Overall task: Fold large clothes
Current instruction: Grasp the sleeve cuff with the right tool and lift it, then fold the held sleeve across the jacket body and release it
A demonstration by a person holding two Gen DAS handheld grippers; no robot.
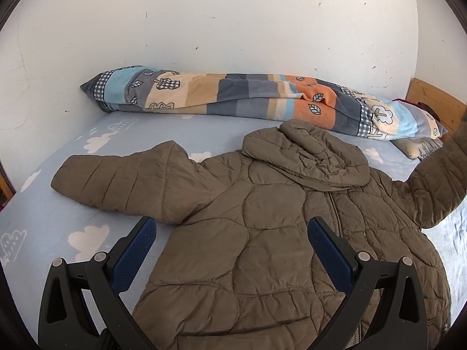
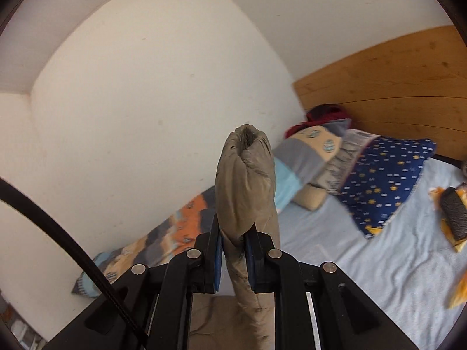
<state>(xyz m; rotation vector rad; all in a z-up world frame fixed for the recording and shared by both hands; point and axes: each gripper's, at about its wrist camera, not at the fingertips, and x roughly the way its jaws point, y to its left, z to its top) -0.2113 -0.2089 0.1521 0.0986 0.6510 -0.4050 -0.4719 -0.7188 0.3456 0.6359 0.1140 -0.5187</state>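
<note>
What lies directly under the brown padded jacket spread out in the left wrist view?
The jacket lies on a light blue sheet printed with white clouds. The sheet beneath the jacket's body is covered, so nothing there can be seen.

No readable text, labels, brands or numbers anywhere, patterned bedding marks too unclear to read

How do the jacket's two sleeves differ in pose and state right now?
The outstretched sleeve lies flat on the bed sheet, spread out sideways; the lifted sleeve rises off the bed towards the frame edge. The outstretched sleeve is held by nothing, the left claw being open over the jacket body; the lifted sleeve's cuff is pinched in the shut right claw. Both are the same olive-brown quilted fabric.
</note>
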